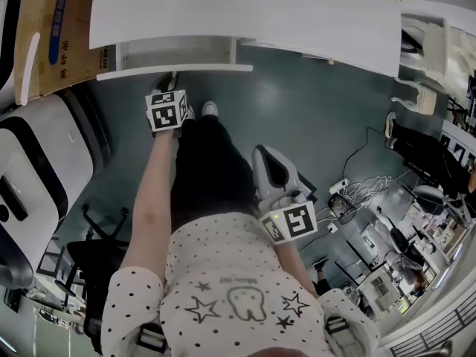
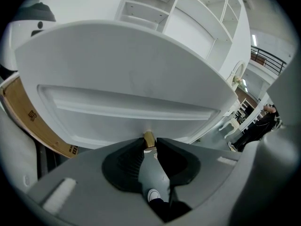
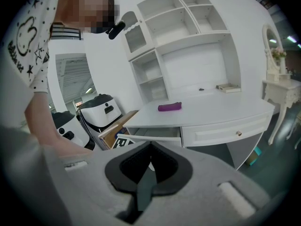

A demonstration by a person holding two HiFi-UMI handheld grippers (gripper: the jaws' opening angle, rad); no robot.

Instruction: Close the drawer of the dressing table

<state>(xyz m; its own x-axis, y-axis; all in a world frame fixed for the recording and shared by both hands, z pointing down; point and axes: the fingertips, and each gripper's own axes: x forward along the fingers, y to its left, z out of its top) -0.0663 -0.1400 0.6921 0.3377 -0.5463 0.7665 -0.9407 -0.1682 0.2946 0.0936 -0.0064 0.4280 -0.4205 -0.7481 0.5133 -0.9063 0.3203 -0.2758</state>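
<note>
The white dressing table (image 1: pixel 297 13) fills the top of the head view; its left drawer (image 1: pixel 175 56) stands pulled out. My left gripper (image 1: pixel 172 80) reaches the drawer front. In the left gripper view the white drawer front (image 2: pixel 127 102) fills the picture and its small brass knob (image 2: pixel 149 138) sits between the jaw tips of my left gripper (image 2: pixel 150 142), which are shut on it. My right gripper (image 1: pixel 264 155) hangs back near the person's body, jaws shut on nothing. The right gripper view shows my right gripper (image 3: pixel 150 147), the open drawer (image 3: pixel 155 133) and the closed right drawer (image 3: pixel 221 134).
A cardboard box (image 1: pixel 56 28) and a white machine (image 1: pixel 37 177) stand left of the table. A black chair base (image 1: pixel 97 259) is at the lower left. Cables and equipment (image 1: pixel 357 192) litter the floor at right. A purple object (image 3: pixel 169 107) lies on the tabletop.
</note>
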